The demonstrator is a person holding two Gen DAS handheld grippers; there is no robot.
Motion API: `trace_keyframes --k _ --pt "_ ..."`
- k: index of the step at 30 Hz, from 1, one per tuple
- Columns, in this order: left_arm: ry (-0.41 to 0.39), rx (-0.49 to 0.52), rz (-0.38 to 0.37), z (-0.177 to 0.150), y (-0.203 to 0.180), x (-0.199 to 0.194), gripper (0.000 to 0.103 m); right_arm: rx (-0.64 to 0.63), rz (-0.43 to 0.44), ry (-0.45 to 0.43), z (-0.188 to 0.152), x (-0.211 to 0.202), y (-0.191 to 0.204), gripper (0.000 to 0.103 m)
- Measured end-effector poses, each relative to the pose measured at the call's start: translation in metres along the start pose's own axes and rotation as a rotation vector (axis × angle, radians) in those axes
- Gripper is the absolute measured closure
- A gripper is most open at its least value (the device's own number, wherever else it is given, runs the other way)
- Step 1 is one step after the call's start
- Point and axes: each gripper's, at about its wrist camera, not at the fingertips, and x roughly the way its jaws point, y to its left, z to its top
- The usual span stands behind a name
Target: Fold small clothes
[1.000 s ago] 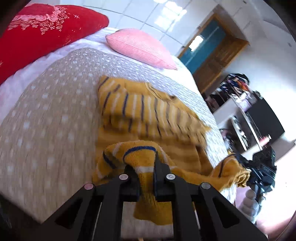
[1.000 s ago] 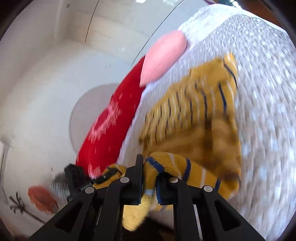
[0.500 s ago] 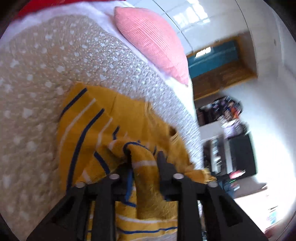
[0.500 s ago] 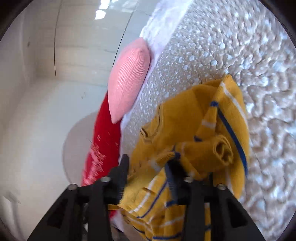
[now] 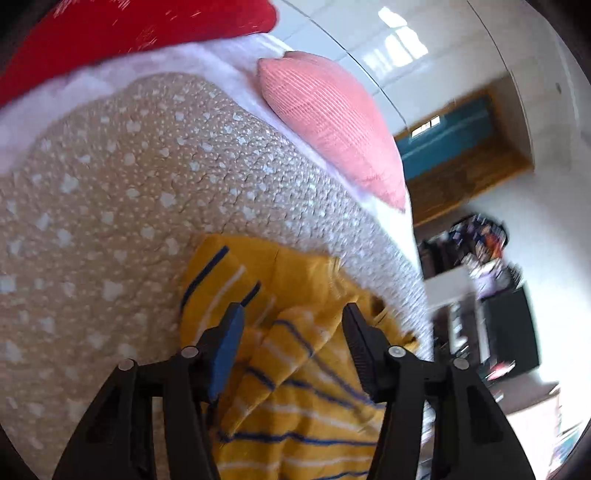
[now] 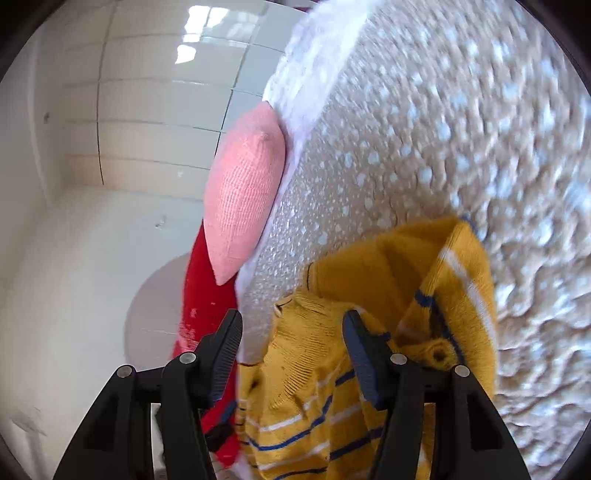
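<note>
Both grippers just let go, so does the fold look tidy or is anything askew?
Not tidy. The yellow striped sweater lies bunched on the bedspread: a cuff curls up out of the pile and the layers don't line up. The left gripper and right gripper are both open above it.

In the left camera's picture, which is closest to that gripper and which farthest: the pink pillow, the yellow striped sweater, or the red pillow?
1. Yellow striped sweater: between the open left gripper's fingers.
2. Pink pillow: farther up the bed, right of centre.
3. Red pillow: farthest, top left.
</note>
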Motion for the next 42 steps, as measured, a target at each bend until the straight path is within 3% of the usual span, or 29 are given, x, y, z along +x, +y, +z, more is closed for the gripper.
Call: trace_keyframes --k 5,10,11,12,13,15,21,23,25,29,31,34,36,38,42 --pt "-0.017 0.261 0.158 -0.015 -0.024 0.011 0.042 -0.205 -0.177 -0.001 -0.009 -0.014 0.03 0.039" --pt "0.048 0.581 0.278 -0.037 -0.067 0.05 0.04 -0.404 -0.355 0.036 -0.02 0.009 0.052 0.039" --pt "0.073 0.608 0.319 -0.039 -0.069 0.059 0.05 -0.452 -0.4 0.054 -0.023 0.018 0.055 0.039" --pt "0.091 0.619 0.365 -0.038 -0.07 0.066 0.081 -0.489 -0.432 0.069 -0.025 0.026 0.057 0.039" --pt "0.108 0.617 0.392 -0.035 -0.069 0.071 0.094 -0.537 -0.473 0.094 -0.027 0.035 0.058 0.054" --pt "0.086 0.58 0.449 -0.022 -0.061 0.073 0.095 -0.577 -0.534 0.135 -0.027 0.053 0.056 0.092" --pt "0.114 0.409 0.528 0.013 -0.021 0.091 0.094 -0.508 -0.623 0.155 -0.008 0.08 0.027 0.092" --pt "0.107 0.374 0.501 0.013 -0.018 0.087 0.091 -0.487 -0.623 0.143 -0.006 0.082 0.022 0.09" --pt "0.094 0.304 0.388 0.017 -0.013 0.071 0.09 -0.463 -0.598 0.127 -0.003 0.075 0.023 0.084" --pt "0.05 0.192 0.235 0.02 -0.001 0.023 0.073 -0.448 -0.522 0.016 -0.006 0.027 0.039 0.07" --pt "0.013 0.206 0.227 0.013 0.0 -0.005 0.065 -0.449 -0.498 -0.02 -0.011 -0.001 0.045 0.058" --pt "-0.004 0.237 0.205 -0.006 0.006 -0.036 0.056 -0.473 -0.487 -0.036 -0.028 -0.043 0.046 0.05" --pt "0.009 0.246 0.182 -0.024 0.014 -0.049 0.045 -0.48 -0.488 -0.021 -0.042 -0.063 0.041 0.049" --pt "0.044 0.254 0.157 -0.04 0.024 -0.051 0.041 -0.481 -0.486 0.003 -0.06 -0.081 0.03 0.049" --pt "0.113 0.28 0.137 -0.075 0.031 -0.039 0.039 -0.462 -0.458 0.032 -0.092 -0.096 0.009 0.047"
